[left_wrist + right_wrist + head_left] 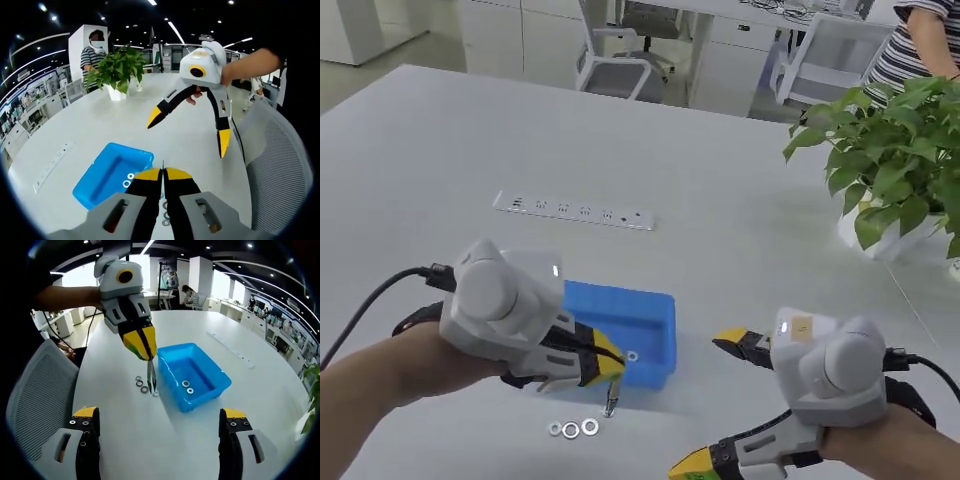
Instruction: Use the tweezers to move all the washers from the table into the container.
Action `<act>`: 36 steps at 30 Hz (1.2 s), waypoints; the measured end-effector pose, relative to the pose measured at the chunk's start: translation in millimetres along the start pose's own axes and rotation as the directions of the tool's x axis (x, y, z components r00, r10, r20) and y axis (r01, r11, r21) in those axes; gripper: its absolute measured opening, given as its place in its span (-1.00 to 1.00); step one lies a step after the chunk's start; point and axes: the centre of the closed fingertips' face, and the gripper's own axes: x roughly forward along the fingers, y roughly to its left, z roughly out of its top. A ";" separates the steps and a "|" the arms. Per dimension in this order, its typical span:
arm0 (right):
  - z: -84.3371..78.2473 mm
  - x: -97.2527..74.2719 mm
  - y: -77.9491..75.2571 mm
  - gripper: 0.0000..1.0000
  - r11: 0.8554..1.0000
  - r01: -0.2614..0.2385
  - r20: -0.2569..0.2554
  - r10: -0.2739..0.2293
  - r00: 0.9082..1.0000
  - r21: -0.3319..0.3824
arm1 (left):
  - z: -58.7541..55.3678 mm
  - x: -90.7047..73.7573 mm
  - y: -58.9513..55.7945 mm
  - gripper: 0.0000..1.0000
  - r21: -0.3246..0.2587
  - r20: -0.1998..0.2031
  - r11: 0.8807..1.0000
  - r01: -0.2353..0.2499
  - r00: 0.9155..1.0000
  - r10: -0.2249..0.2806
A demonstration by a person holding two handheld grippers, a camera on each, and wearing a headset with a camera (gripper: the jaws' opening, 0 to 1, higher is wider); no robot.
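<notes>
The left gripper has its jaws pressed together on the tweezers, which point down at the counter just off the 6 o'clock edge of the blue container. Three washers lie in a row on the counter, close beside the tweezer tip at about 8 o'clock from it. Two more sit inside the container. The right gripper hovers at 3 o'clock, jaws spread wide, holding nothing. A power strip lies beyond the container at 12 o'clock.
</notes>
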 end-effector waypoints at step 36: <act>4.8 11.0 14.8 0.56 0.990 -0.101 0.006 0.102 0.995 -0.099 | -5.2 1.5 -2.4 -0.89 0.017 -0.008 1.000 0.026 1.000 -0.026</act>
